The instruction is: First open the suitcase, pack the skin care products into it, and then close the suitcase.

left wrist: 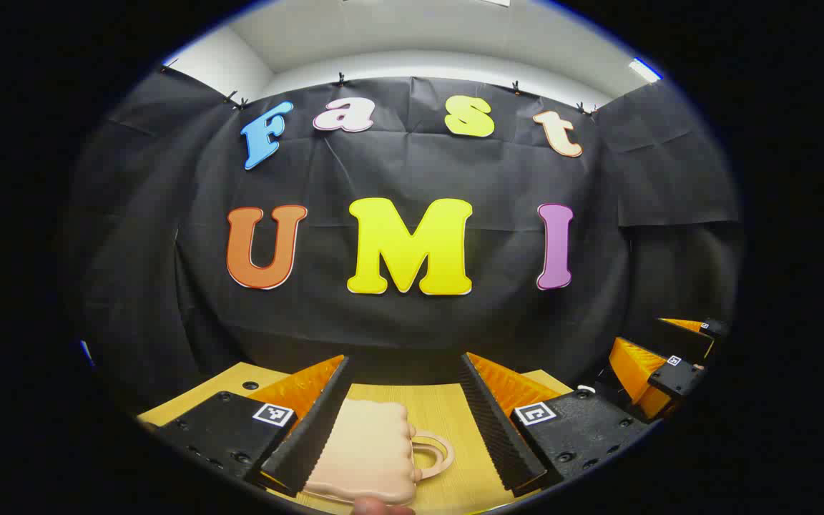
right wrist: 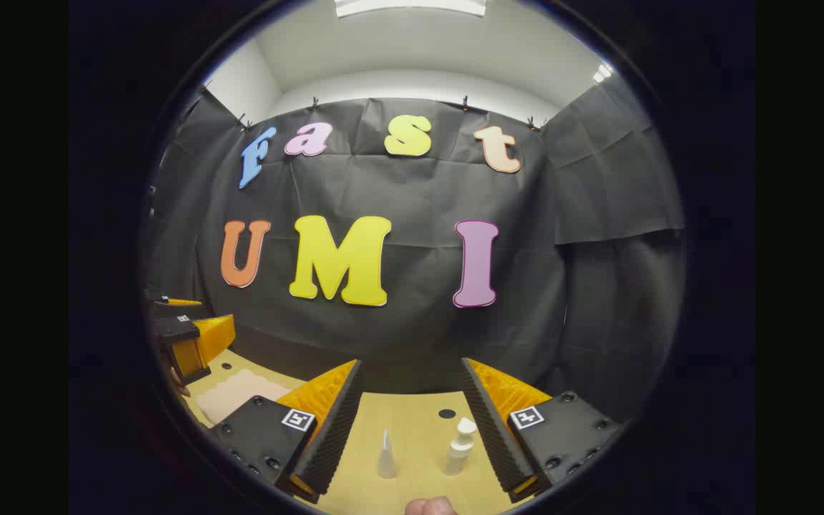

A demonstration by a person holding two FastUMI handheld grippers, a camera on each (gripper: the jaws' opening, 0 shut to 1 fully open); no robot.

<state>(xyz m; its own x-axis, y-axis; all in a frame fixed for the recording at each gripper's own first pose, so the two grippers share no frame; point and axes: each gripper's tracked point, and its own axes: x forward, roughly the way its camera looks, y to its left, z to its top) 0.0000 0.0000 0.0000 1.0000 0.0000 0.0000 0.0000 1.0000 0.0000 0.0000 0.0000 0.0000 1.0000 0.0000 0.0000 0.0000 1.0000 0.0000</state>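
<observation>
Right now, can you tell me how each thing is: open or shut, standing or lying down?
Suitcase: shut, lying flat on the table, handle pointing right.
Pointed tube: standing upright, untouched.
Pump bottle: standing upright beside the tube, apart from it.
Left tool: open, holding nothing, over the suitcase.
Right tool: open, holding nothing, with both bottles between its fingers.
Table: holds the suitcase and both bottles.

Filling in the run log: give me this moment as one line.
left gripper: open over closed suitcase | right gripper: open, facing cone bottle, pump bottle | nothing packed
</observation>
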